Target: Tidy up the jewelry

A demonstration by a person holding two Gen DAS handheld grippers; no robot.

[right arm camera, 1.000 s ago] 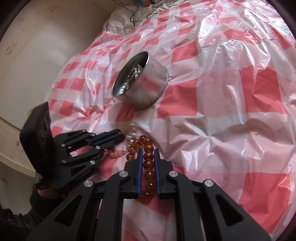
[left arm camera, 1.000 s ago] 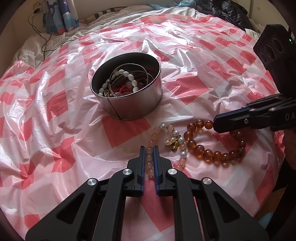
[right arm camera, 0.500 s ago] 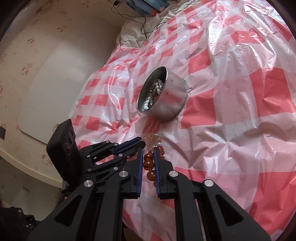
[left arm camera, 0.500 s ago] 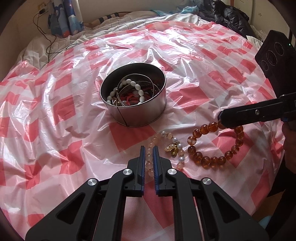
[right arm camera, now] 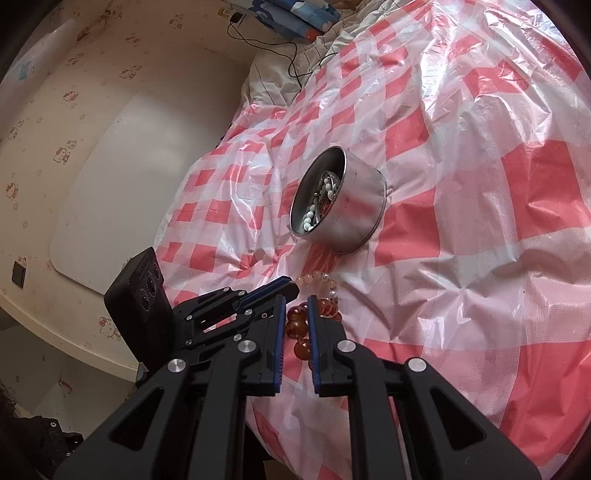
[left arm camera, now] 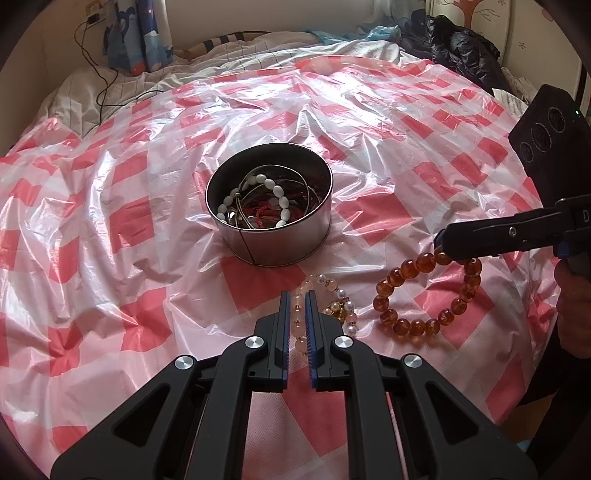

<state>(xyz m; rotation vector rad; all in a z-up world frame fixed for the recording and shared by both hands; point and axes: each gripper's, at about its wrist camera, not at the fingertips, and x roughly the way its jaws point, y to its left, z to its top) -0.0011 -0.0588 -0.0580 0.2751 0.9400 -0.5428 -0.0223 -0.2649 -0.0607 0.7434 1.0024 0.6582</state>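
A round metal tin point(left arm camera: 271, 243) holding white beads, wire bangles and red pieces stands mid-sheet; it also shows in the right wrist view point(right arm camera: 354, 218). My left gripper point(left arm camera: 295, 295) is shut on a pale pink and pearl bracelet point(left arm camera: 332, 291), lifted a little. My right gripper point(right arm camera: 295, 301) is shut on an amber bead bracelet point(right arm camera: 297, 325), which hangs from its fingers point(left arm camera: 476, 242) above the sheet point(left arm camera: 424, 295). Both bracelets are in front of the tin. The left gripper shows in the right wrist view point(right arm camera: 288, 286).
A red and white checked plastic sheet point(left arm camera: 369, 122) covers the bed. Black cables point(left arm camera: 107, 92) and a blue patterned curtain point(left arm camera: 140, 33) lie at the far left. Dark clothing point(left arm camera: 454, 48) is at the far right. The bed edge and wall point(right arm camera: 92, 166) are near my grippers.
Both grippers have risen and pulled back from the sheet with their bracelets. The amber bracelet has lifted from lying flat to hanging from the right fingers.
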